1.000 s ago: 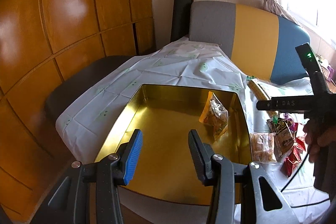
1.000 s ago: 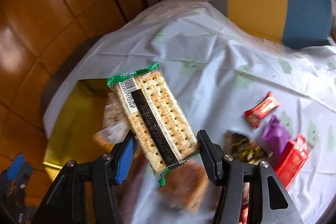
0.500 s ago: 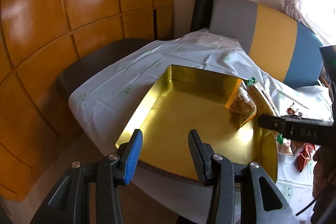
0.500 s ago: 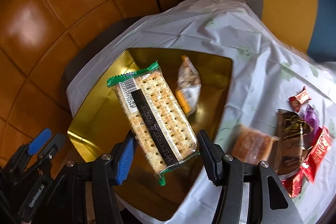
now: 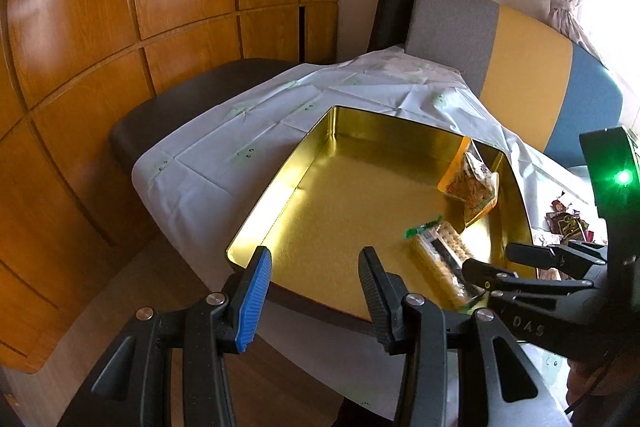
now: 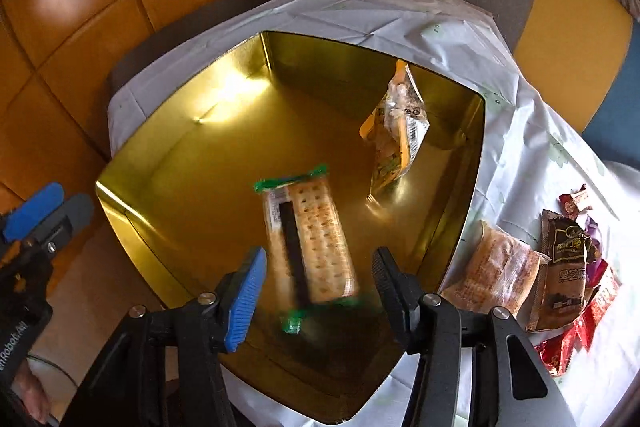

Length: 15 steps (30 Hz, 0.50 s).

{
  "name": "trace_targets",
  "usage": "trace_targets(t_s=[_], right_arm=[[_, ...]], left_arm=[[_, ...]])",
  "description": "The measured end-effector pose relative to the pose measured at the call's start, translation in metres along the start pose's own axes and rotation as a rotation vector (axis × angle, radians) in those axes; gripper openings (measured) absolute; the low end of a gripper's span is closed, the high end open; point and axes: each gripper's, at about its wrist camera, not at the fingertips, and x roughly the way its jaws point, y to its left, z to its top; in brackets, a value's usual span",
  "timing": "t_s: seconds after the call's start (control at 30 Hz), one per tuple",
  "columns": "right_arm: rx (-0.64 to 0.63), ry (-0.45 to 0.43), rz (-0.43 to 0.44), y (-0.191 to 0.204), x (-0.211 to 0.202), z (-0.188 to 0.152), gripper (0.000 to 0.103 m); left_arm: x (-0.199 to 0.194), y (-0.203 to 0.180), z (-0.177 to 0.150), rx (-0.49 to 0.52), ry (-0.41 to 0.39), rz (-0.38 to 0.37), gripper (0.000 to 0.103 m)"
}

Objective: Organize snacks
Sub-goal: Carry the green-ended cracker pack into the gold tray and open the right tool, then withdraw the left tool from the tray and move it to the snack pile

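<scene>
A gold tin tray stands on the white tablecloth; it also shows in the left wrist view. An orange snack bag leans in its far right corner. A green-edged cracker pack, blurred, is inside the tray just in front of my right gripper, whose jaws stand open and apart from it. The pack also shows in the left wrist view. My left gripper is open and empty at the tray's near edge.
Loose snacks lie right of the tray: a tan biscuit pack, a brown packet, red wrappers. A grey, yellow and blue seat back stands behind. Wooden panels and a dark seat are on the left.
My right gripper carried the cracker pack over the tray, then opened; the pack has left the jaws and dropped into the tray. My left gripper has drawn back to the tray's near edge.
</scene>
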Motion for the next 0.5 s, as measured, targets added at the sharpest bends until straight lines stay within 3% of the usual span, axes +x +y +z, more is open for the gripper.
trace_targets(t_s=[0.2,0.5], right_arm=[[-0.032,-0.012,-0.042,0.008,-0.001,-0.006,0.056],[-0.016,-0.164,-0.154,0.014,-0.037,-0.011,0.057]], left_arm=[[0.003,-0.001,-0.001,-0.002,0.006,-0.003,0.046],[0.004,0.0,-0.002,-0.009,0.006,0.002,0.046]])
